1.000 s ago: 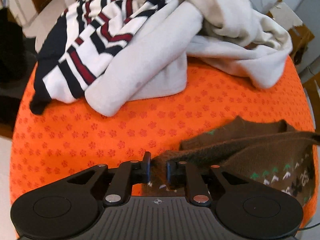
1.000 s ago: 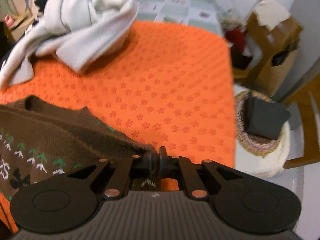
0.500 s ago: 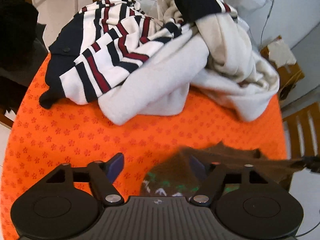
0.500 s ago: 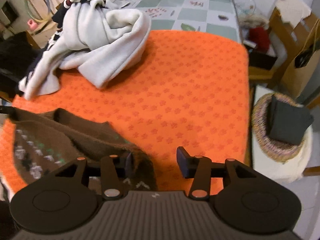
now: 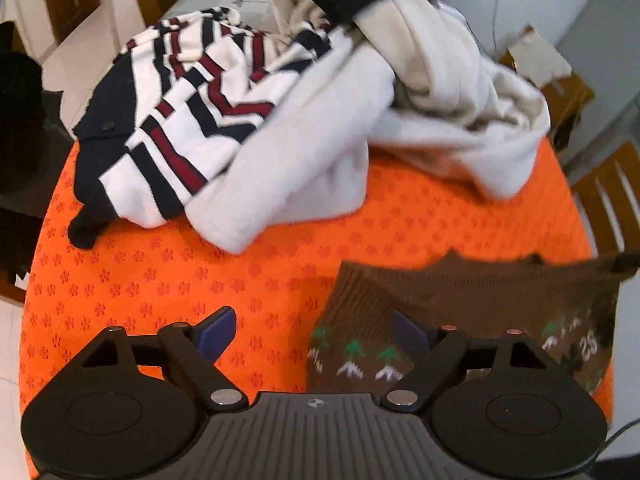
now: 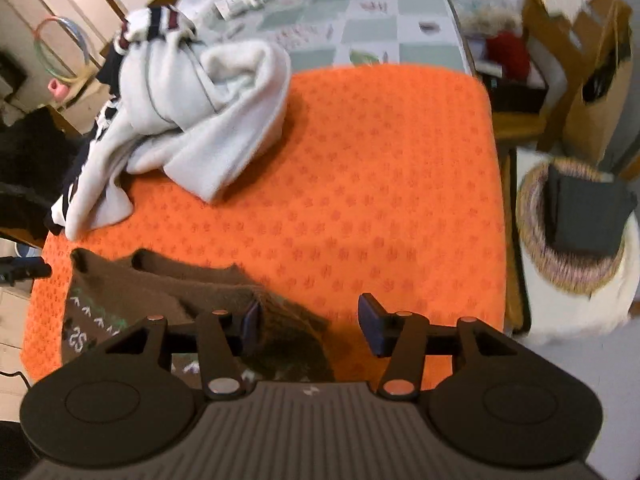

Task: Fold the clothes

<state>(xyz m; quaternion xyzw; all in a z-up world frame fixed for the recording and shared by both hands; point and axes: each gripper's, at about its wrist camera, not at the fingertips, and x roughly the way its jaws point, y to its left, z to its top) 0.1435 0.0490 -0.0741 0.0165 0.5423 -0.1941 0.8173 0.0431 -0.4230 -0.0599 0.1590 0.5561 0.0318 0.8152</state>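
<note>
1. Left wrist view: left gripper [image 5: 314,332] has its jaws spread wide, having just been opening. Nothing is clamped. Its left pad sits over bare orange cloth [image 5: 160,280]; the right pad lies at the edge of the brown sweater [image 5: 460,300], and I cannot tell whether it touches.
2. The brown sweater lies released on the orange cloth, near the front edge of the counter, toward the right of this view. It has a ribbed hem and a knitted band of green and white tree shapes.
3. Right wrist view: right gripper [image 6: 308,326] has its jaws about half spread, also just opened. A fold of the brown sweater [image 6: 180,284] lies between them against the left pad; the right pad is clear of it, so no grip.
4. Writing: white knitted marks on the sweater look like "25" or "2S", seen in both views; too blurred to be sure. No brand labels readable.
5. Behind the sweater is an unfolded heap: a striped top [image 5: 192,108] in white, navy and red, and a cream garment [image 5: 420,112] draped over it.
6. Right of the counter, a woven basket [image 6: 560,264] holds a dark folded item [image 6: 584,212]. Cardboard box [image 6: 580,40] further back.
</note>
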